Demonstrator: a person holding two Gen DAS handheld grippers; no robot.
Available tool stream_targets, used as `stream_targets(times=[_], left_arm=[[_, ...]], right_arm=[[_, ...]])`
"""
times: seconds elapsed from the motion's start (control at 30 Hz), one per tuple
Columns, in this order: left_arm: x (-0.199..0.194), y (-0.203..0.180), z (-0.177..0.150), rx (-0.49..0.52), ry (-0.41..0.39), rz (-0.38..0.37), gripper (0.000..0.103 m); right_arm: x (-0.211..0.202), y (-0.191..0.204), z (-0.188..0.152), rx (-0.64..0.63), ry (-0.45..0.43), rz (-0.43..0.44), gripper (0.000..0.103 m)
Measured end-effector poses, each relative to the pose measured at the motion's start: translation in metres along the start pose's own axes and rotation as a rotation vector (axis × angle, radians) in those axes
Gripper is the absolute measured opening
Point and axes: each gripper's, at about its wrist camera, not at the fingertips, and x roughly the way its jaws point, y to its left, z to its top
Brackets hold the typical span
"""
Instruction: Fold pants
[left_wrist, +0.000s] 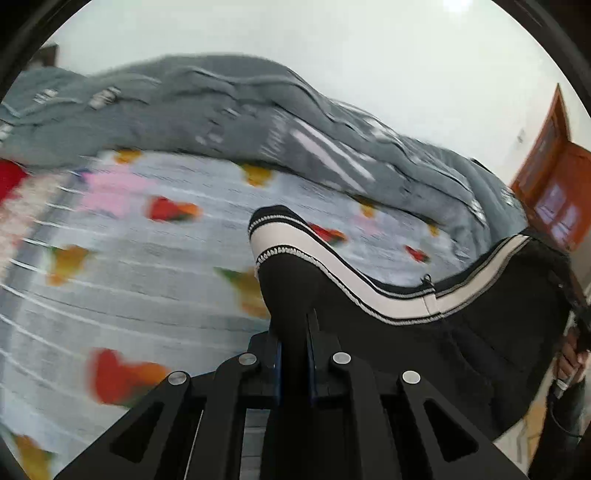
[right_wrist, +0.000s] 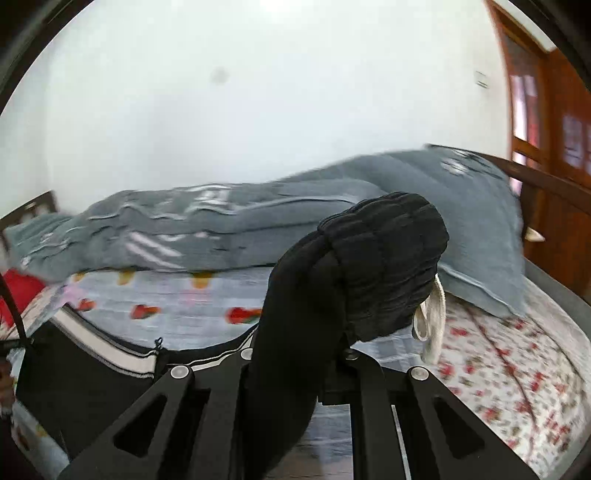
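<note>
The black pants (left_wrist: 443, 339) with a white side stripe (left_wrist: 332, 254) hang lifted above the bed. My left gripper (left_wrist: 295, 332) is shut on the leg end, whose hem folds over above the fingers. My right gripper (right_wrist: 325, 350) is shut on the ribbed black waistband (right_wrist: 384, 269), which bunches over the fingers and hides their tips. A white drawstring (right_wrist: 432, 321) dangles from the waistband. The rest of the pants (right_wrist: 85, 376) sags between the grippers at the left of the right wrist view.
The bed has a grey sheet with a fruit print (left_wrist: 147, 266) and a floral sheet (right_wrist: 517, 369). A grey quilt (left_wrist: 221, 114) lies bunched along the far side by a white wall, also seen in the right wrist view (right_wrist: 221, 229). A wooden door (right_wrist: 554, 147) stands at right.
</note>
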Motion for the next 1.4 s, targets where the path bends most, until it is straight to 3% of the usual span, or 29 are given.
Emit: stream_targets(times=[0.1, 0.2, 0.33, 0.4, 0.43, 0.5, 0.57, 0.6, 0.67, 0.8, 0.9, 0.97, 1.03, 1.13, 1.2, 1.27, 1.33, 1.4], left_arm=[[-0.010, 0.033, 0.008, -0.010, 0.009, 0.127, 0.011], [0.003, 0.065, 0.004, -0.028, 0.049, 0.227, 0.011], [0.028, 0.092, -0.017, -0.074, 0.107, 0.243, 0.016], [0.035, 0.097, -0.027, -0.095, 0.113, 0.262, 0.029], [0.037, 0.097, -0.029, -0.093, 0.114, 0.289, 0.029], [0.037, 0.095, -0.035, -0.077, 0.120, 0.346, 0.056], [0.028, 0.094, -0.043, -0.077, 0.124, 0.389, 0.062], [0.022, 0.092, -0.046, -0.069, 0.122, 0.395, 0.062], [0.013, 0.090, -0.052, -0.065, 0.114, 0.401, 0.062], [-0.009, 0.072, -0.055, -0.044, 0.066, 0.387, 0.062], [-0.015, 0.048, -0.056, -0.020, 0.040, 0.337, 0.064], [-0.011, 0.029, -0.063, 0.012, 0.036, 0.311, 0.068], [-0.004, 0.016, -0.075, 0.043, 0.051, 0.335, 0.068], [0.011, 0.005, -0.100, 0.073, 0.103, 0.378, 0.068], [0.001, -0.005, -0.113, 0.105, 0.052, 0.413, 0.068], [-0.017, -0.010, -0.120, 0.095, 0.028, 0.379, 0.068], [-0.039, -0.008, -0.127, 0.052, -0.008, 0.326, 0.068], [-0.060, 0.003, -0.135, 0.000, -0.045, 0.323, 0.068]], right_arm=[[0.008, 0.029, -0.009, -0.031, 0.000, 0.083, 0.012], [0.032, 0.046, -0.033, -0.085, 0.050, 0.102, 0.012], [0.080, 0.036, -0.073, -0.060, 0.202, 0.052, 0.012], [0.099, 0.021, -0.091, -0.015, 0.267, 0.033, 0.012], [0.106, 0.012, -0.098, 0.021, 0.299, 0.034, 0.013], [0.118, -0.002, -0.111, 0.077, 0.382, 0.049, 0.022], [0.115, -0.013, -0.126, 0.119, 0.451, 0.054, 0.033], [0.105, -0.016, -0.130, 0.121, 0.437, 0.043, 0.037], [0.080, -0.019, -0.133, 0.076, 0.401, -0.027, 0.053], [0.042, -0.028, -0.129, 0.042, 0.350, -0.078, 0.054], [0.023, -0.021, -0.112, 0.005, 0.257, -0.127, 0.054], [0.016, -0.009, -0.101, -0.016, 0.198, -0.072, 0.054], [0.020, 0.006, -0.101, -0.036, 0.180, -0.017, 0.054], [0.040, 0.027, -0.114, -0.099, 0.197, 0.012, 0.054], [0.065, 0.031, -0.128, -0.108, 0.286, -0.012, 0.052], [0.083, 0.026, -0.140, -0.089, 0.368, -0.064, 0.044], [0.076, 0.018, -0.139, -0.057, 0.350, -0.042, 0.042], [0.069, 0.014, -0.136, -0.036, 0.354, -0.034, 0.040]])
